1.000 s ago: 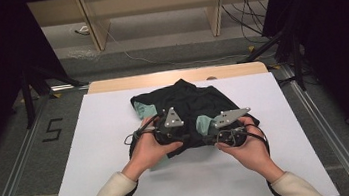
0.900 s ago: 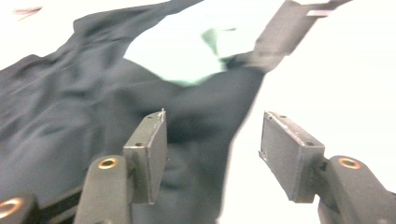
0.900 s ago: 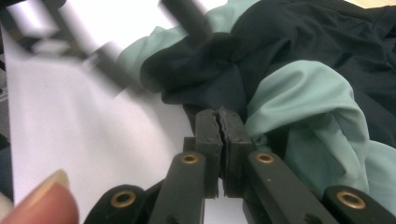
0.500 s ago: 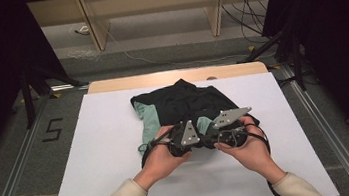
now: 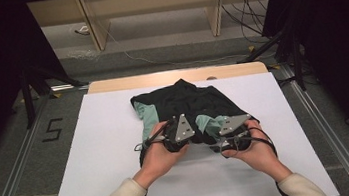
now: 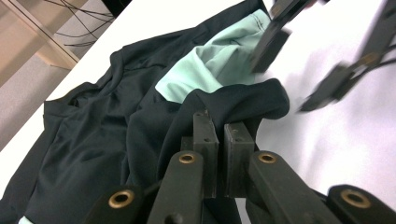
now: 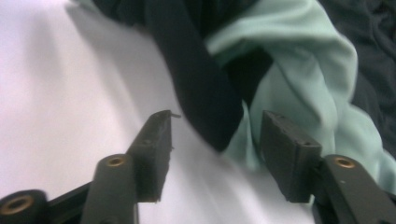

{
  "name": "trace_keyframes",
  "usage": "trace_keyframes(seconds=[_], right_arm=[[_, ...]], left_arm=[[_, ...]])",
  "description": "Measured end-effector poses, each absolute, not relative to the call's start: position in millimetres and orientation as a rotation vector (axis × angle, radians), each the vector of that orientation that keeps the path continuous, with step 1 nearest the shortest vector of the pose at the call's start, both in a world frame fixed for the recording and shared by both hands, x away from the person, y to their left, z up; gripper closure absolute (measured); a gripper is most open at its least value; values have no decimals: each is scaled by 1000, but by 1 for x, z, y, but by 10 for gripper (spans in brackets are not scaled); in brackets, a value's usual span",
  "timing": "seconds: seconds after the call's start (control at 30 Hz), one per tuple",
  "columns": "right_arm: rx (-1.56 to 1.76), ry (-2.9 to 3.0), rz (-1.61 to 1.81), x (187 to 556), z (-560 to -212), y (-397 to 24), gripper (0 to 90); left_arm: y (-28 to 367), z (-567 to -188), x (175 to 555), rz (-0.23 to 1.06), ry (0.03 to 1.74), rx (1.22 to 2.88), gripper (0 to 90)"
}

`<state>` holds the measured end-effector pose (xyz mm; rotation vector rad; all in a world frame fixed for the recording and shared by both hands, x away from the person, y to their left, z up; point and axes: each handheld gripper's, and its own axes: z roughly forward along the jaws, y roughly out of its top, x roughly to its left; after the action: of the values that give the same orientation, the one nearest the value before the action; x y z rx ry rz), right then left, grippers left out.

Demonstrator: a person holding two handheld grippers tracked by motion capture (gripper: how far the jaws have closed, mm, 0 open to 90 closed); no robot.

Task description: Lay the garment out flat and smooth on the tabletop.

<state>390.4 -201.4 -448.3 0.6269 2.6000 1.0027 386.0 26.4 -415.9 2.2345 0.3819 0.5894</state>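
A black garment (image 5: 188,101) with mint-green parts (image 5: 147,115) lies crumpled on the white table (image 5: 92,138). My left gripper (image 5: 193,137) is at its near edge. In the left gripper view its jaws (image 6: 219,123) are shut on a fold of black fabric (image 6: 252,100). My right gripper (image 5: 214,146) is just to the right, at the same edge. Its jaws (image 7: 215,135) have just been opening and stand apart. A black fold (image 7: 201,84) and mint cloth (image 7: 299,70) hang between and beyond the pads, and neither pad presses on them. The right gripper's jaws also appear blurred at the upper right of the left gripper view (image 6: 299,65).
The table's wooden far edge (image 5: 175,77) faces open wooden shelving (image 5: 151,10) with cables on the floor behind. A "5" marker (image 5: 53,129) is on the floor at left. Metal rails run along both sides of the table. White tabletop extends on every side of the garment.
My left gripper moved right and nearer along the garment's edge and shut on the black fabric. My right gripper sank slightly and its jaws came apart.
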Motion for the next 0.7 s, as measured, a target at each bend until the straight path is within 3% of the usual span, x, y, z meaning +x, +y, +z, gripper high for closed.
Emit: trace_keyframes(seconds=[0.17,0.43,0.7], right_arm=[[676,2608,1046,397,-450,-193,827],[872,2526,1242,373,-411,-215,856],[971,2438,1296,371,-405,-217,855]], left_arm=[[30,-416,387,608,388,2230,854],[34,-417,386,614,356,2241,781],[37,-424,380,639,368,2262,507]])
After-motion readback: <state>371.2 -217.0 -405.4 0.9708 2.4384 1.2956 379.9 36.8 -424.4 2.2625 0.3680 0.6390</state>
